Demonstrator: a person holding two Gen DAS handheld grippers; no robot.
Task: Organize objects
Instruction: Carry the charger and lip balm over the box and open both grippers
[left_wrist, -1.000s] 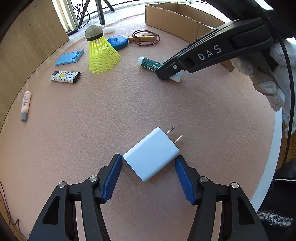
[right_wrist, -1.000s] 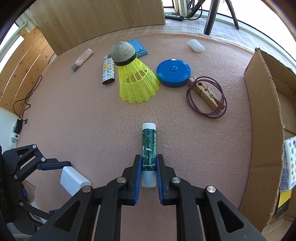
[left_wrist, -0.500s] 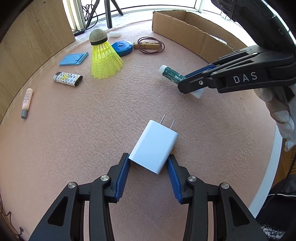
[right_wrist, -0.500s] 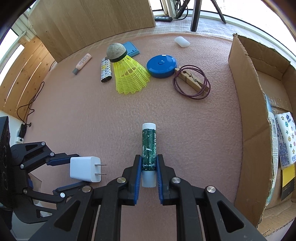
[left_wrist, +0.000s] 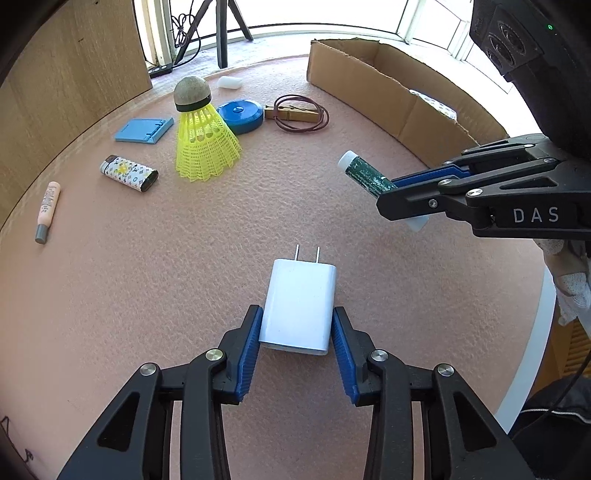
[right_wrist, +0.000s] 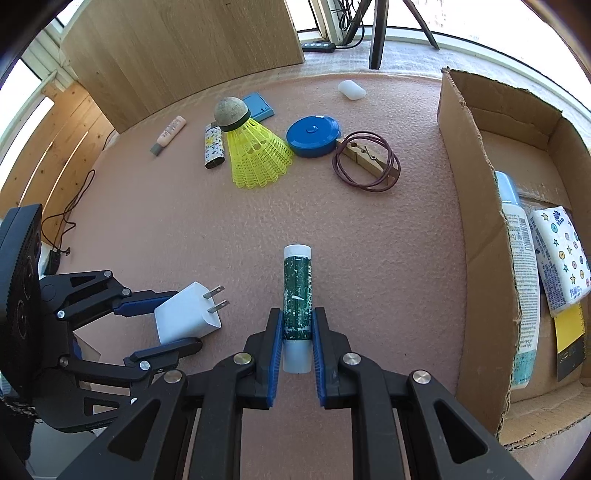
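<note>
Since a second ago the white charger (left_wrist: 299, 306) has turned from lying askew between the blue pads to pointing its two prongs straight ahead, and the left tool's (left_wrist: 297, 332) jaws have just been closing: both pads now press its sides. Over the same second the right tool (right_wrist: 298, 332) has drifted toward the cardboard box (right_wrist: 476, 221), keeping its pinch on the green lip balm tube (right_wrist: 297, 291).

Both tools point steeply down at the pink table (left_wrist: 184, 288). In the left wrist view the right tool comes in from the right edge, its fingers lying nearly sideways across the picture, with a white-gloved hand (left_wrist: 570, 291) behind it. The tube sticks out beyond its tips, white cap toward the far side, and seems to be held clear of the table.

Only the right wrist view looks into the box, where a white bottle (right_wrist: 521, 280), a patterned tissue pack (right_wrist: 561, 254) and something yellow and black lie. It also shows the charger from the side, one pad above it and one below.

Both views show the other things at the far side: a yellow shuttlecock (left_wrist: 201, 144), a blue round case (left_wrist: 240, 116), a wooden clothespin (left_wrist: 291, 112) inside a dark red band, a patterned lighter (left_wrist: 129, 173), a blue flat holder (left_wrist: 144, 130), a peach tube (left_wrist: 47, 206) and a small white piece (left_wrist: 229, 82).
</note>
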